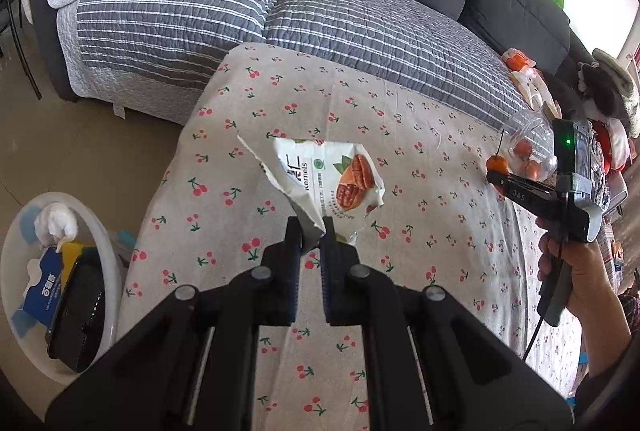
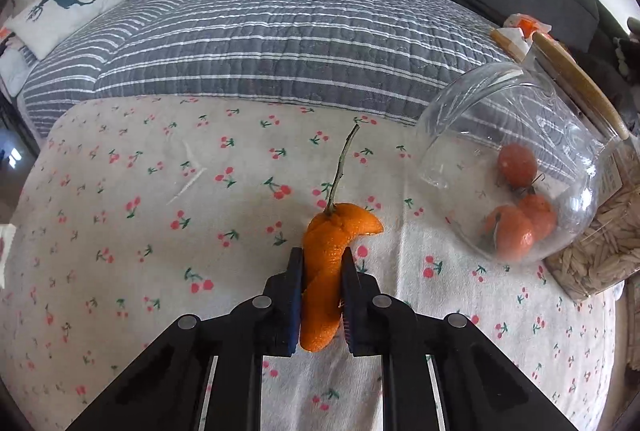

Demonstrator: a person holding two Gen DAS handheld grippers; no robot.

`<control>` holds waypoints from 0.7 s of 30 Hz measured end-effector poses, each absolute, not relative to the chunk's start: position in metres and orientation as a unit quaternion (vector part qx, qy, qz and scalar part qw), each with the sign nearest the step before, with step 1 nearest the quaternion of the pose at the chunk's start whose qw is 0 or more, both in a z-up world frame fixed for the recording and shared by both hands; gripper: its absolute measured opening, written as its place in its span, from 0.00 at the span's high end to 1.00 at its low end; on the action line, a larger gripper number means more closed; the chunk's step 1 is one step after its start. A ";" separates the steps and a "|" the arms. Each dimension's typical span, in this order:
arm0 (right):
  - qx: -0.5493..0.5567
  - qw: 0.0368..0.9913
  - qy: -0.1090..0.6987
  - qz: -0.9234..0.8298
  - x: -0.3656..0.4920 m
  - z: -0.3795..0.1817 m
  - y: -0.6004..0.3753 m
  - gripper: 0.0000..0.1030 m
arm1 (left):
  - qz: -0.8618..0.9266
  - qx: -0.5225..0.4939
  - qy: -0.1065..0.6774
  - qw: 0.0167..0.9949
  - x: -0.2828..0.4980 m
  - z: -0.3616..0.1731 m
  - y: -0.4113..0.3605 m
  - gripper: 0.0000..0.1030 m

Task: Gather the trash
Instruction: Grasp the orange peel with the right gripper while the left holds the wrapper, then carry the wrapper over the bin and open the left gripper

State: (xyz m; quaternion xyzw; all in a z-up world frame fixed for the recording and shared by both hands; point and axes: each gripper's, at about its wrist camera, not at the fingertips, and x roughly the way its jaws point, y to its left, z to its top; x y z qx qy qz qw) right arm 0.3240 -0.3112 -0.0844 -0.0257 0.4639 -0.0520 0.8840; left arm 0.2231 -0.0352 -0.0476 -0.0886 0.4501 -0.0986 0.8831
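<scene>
My left gripper (image 1: 310, 228) is shut on a corner of a torn white snack bag (image 1: 332, 179) printed with brown nuts, held just above the cherry-print tablecloth (image 1: 440, 159). In the right wrist view my right gripper (image 2: 322, 258) is shut on an orange peel (image 2: 326, 259) with a long stem, its pads pressing both sides of the peel. The same peel (image 1: 497, 164) shows at the tip of the right gripper (image 1: 494, 175) at the right of the left wrist view, held by a person's hand (image 1: 576, 271).
A clear glass jar (image 2: 520, 135) lies on its side with three small oranges (image 2: 516, 219) inside, next to a container of seeds (image 2: 600, 251). A striped grey sofa (image 2: 260, 43) runs behind the table. A white bin (image 1: 100, 235) with tissue and boxes stands left of the table.
</scene>
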 end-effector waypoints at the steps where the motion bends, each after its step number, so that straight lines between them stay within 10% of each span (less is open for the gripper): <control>1: -0.026 0.884 0.463 -0.048 0.318 -0.082 -0.308 0.85 | -0.099 -0.086 0.449 0.884 0.220 -0.045 -0.035 0.90; 21: -0.020 0.860 0.510 0.017 0.167 -0.042 -0.212 0.85 | -0.064 -0.094 0.429 0.896 0.131 -0.003 0.074 0.90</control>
